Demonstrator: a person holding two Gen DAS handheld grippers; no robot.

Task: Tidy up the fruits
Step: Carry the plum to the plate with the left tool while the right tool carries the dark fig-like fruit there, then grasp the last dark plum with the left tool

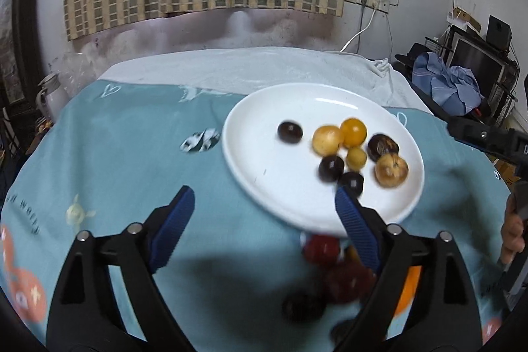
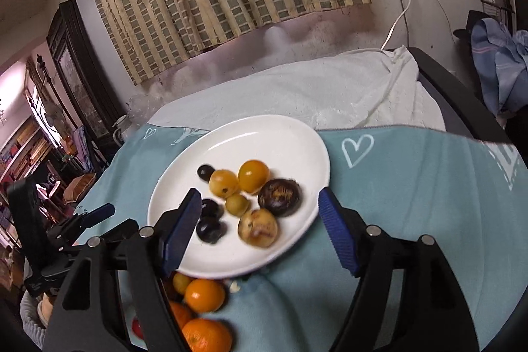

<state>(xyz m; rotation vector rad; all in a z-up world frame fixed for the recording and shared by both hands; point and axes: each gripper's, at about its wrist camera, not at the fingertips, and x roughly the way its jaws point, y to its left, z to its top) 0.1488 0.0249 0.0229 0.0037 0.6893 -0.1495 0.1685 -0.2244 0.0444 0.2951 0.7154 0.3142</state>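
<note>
While both claws stand wide and empty, your right gripper (image 2: 257,220) hangs over the near rim of the white plate (image 2: 231,134), and your left gripper (image 1: 264,220) straddles that same rim from the other side. Sorted fruit sits clustered toward the plate's right side: dark grapes (image 2: 211,231), a yellow tomato (image 2: 253,175). Oranges (image 2: 204,294) and red fruits (image 1: 321,248) wait on the teal cloth (image 2: 412,187) just below the rim, crowded under your fingers.
</note>
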